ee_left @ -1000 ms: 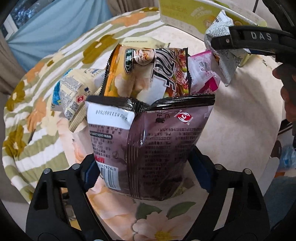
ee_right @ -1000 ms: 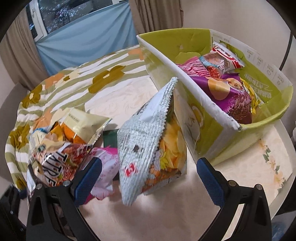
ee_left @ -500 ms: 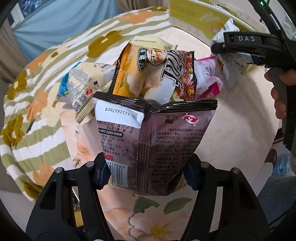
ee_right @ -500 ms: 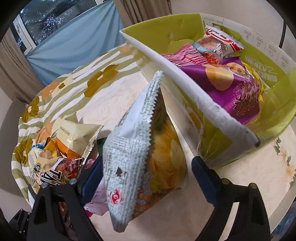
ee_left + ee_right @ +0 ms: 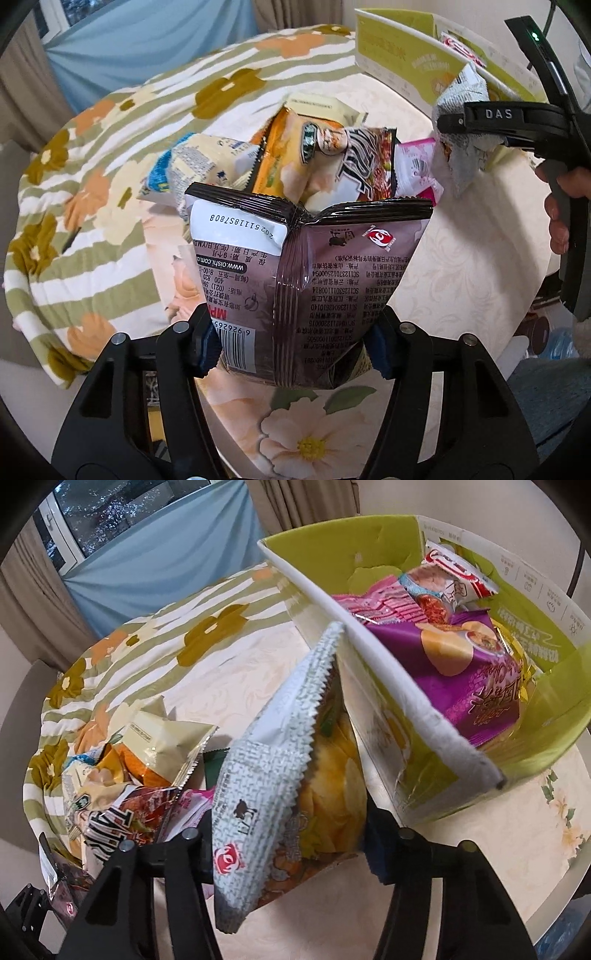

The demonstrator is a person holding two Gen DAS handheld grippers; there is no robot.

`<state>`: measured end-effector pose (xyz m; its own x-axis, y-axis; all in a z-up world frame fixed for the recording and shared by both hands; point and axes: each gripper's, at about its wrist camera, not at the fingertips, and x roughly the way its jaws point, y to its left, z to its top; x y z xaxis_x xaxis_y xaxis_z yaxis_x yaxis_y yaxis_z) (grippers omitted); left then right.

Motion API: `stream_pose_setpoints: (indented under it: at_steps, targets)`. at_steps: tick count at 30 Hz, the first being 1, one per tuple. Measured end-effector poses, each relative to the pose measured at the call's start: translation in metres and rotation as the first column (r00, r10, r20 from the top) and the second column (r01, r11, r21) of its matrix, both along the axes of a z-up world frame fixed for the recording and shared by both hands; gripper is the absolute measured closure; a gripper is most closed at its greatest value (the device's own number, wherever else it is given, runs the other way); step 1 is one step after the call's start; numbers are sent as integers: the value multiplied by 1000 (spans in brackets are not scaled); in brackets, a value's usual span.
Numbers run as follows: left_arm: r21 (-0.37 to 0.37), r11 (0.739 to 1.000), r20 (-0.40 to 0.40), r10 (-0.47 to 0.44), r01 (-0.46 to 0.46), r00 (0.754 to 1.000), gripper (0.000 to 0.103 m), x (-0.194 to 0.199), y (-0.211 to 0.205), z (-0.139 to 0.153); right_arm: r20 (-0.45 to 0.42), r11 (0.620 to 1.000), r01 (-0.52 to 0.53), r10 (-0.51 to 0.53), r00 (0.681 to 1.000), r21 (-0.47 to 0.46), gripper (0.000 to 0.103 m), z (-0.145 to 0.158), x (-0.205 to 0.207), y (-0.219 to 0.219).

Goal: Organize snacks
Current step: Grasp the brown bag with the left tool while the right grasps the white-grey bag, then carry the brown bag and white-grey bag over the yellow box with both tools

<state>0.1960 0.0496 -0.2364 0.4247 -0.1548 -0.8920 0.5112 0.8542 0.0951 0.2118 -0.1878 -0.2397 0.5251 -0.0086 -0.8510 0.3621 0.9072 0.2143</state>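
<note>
Both grippers have just been closing: the left gripper point(image 5: 293, 341) pinches the brown bag point(image 5: 310, 280), the right gripper point(image 5: 290, 843) the silver bag point(image 5: 273, 775), green box point(image 5: 388, 664) at two o'clock

Beige curtains point(image 5: 22, 602) flank a window point(image 5: 92, 520); a blue cloth point(image 5: 162, 554) hangs below it.

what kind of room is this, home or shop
Most likely a home, perhaps a living or dining room: a round table with a floral, striped cloth, curtains beside a window, and a green cardboard box of snacks.
</note>
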Motion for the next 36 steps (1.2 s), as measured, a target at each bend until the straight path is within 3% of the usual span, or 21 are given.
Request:
stream_pose_setpoints:
  at_steps: [12, 22, 29, 36]
  targets:
    - [-56, 997, 76, 61, -57, 995, 44, -9, 14, 51, 87, 998, -56, 56, 995, 4, 51, 51, -25, 7]
    - [-143, 989, 145, 64, -43, 987, 44, 4, 4, 106, 187, 991, -131, 126, 974, 14, 51, 123, -52, 1]
    - [-164, 986, 190, 67, -35, 979, 44, 26, -39, 140, 252, 989, -145, 138, 958, 9, 51, 161, -50, -42]
    - [-206, 978, 210, 83, -39, 974, 44, 57, -127, 166, 264, 980, -198, 190, 946, 4, 51, 170, -23, -105]
